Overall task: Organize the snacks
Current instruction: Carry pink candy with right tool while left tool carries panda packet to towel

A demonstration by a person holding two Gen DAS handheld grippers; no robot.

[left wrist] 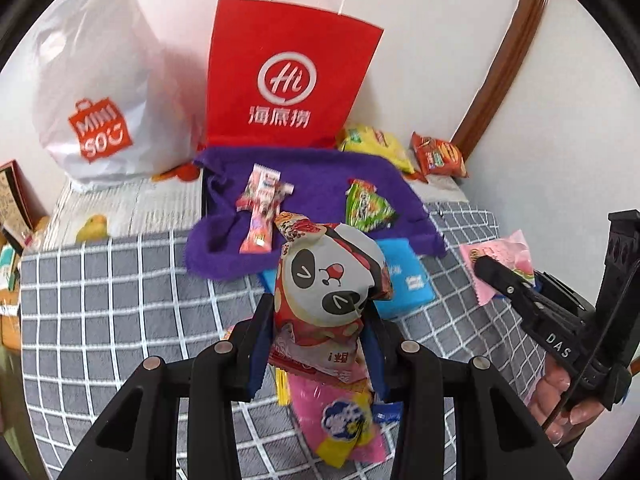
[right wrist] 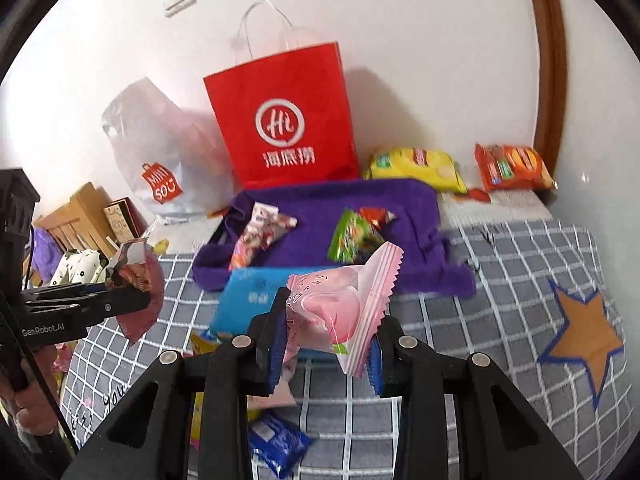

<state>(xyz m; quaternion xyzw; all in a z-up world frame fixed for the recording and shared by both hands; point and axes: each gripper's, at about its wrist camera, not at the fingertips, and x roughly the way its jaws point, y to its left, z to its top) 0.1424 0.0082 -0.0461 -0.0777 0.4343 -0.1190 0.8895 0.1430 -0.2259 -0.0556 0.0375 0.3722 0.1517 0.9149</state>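
My left gripper [left wrist: 320, 320] is shut on a red panda-face snack packet [left wrist: 328, 280] and holds it above the checked cloth; the left gripper with the packet [right wrist: 136, 292] also shows at the left of the right wrist view. My right gripper [right wrist: 328, 340] is shut on a pink snack packet [right wrist: 344, 304], raised above the cloth; the same pink packet [left wrist: 500, 264] shows at the right of the left wrist view. A purple towel [left wrist: 320, 176] ahead holds a pink stick snack [left wrist: 262, 208] and a green packet [left wrist: 366, 208].
A red paper bag [left wrist: 288, 76] and a white plastic bag [left wrist: 100, 92] stand against the wall. A yellow packet [right wrist: 416, 166] and an orange packet [right wrist: 512, 168] lie at the back right. A blue packet [right wrist: 256, 300] lies by the towel. Loose snacks [left wrist: 344, 420] lie below my grippers.
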